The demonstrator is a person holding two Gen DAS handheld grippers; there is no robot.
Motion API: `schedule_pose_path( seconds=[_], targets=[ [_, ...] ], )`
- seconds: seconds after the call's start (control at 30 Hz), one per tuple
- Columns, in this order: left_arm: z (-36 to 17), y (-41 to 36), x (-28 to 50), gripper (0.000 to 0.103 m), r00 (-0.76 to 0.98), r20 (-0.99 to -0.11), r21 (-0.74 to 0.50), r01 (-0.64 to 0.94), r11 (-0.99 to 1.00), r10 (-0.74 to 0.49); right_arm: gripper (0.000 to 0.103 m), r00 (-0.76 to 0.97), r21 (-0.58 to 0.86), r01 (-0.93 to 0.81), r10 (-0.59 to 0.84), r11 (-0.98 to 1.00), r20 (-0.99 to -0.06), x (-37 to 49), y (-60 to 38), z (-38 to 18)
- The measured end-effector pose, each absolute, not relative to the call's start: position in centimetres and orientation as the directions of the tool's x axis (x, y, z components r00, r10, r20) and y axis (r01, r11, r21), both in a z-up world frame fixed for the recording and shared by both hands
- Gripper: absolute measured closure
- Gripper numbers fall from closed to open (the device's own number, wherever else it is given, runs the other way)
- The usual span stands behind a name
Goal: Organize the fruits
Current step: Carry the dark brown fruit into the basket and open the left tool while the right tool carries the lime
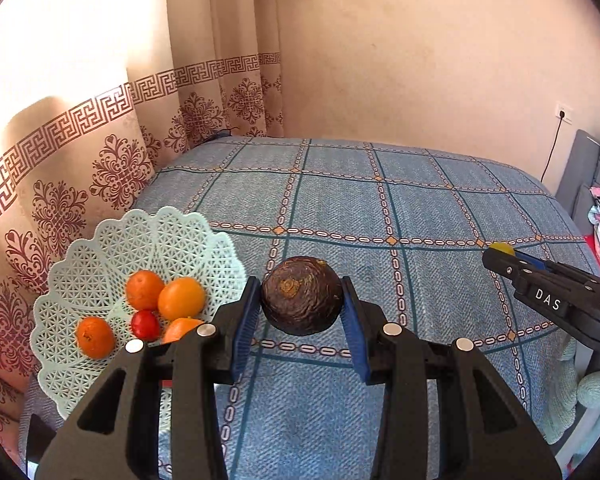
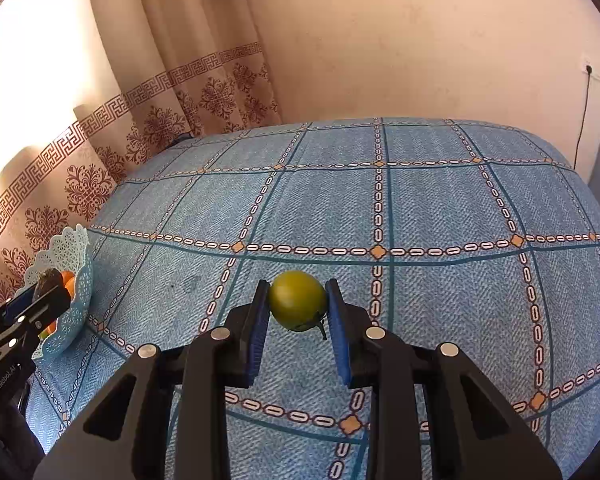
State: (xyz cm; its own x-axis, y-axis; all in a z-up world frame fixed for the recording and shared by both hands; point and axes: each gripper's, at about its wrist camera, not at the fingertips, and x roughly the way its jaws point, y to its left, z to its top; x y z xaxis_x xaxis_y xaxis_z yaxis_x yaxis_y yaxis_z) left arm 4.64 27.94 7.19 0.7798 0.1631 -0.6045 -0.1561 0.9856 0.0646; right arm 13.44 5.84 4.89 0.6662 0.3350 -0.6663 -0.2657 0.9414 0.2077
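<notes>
fruit is in both grippers now. left wrist view: the left gripper (image 1: 302, 312) pinches a dark brown round fruit (image 1: 302, 295) between its blue pads, raised over the bed (image 1: 420, 200) just beside the pale basket (image 1: 100, 248), which already keeps oranges (image 1: 180, 298) and one small red fruit (image 1: 145, 325); probably it goes there next. right wrist view: the right gripper (image 2: 298, 312) pinches a green fruit (image 2: 298, 300) over the bed, well apart from the basket, probably waiting for its turn.

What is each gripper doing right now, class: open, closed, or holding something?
Left gripper: closed on the dark brown fruit.
Right gripper: closed on the green fruit.
</notes>
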Motion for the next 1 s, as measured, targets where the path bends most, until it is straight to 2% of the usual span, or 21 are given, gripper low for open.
schedule_pose_path(
  seconds=[0.53, 1.0],
  targets=[
    [7.2, 35.5, 1.5, 0.062, 0.771, -0.597, 0.028, -0.255, 0.966, 0.221, 0.075, 0.627, 0.218, -0.426, 0.46, 0.878, -0.629, 8.2, 15.4, 8.0],
    [6.9, 40.3, 0.0, 0.062, 0.756, -0.598, 0.005, -0.327, 0.945, 0.265, 0.075, 0.59, 0.24, -0.484, 0.517, 0.841, -0.62, 6.7, 20.9, 8.6]
  ],
)
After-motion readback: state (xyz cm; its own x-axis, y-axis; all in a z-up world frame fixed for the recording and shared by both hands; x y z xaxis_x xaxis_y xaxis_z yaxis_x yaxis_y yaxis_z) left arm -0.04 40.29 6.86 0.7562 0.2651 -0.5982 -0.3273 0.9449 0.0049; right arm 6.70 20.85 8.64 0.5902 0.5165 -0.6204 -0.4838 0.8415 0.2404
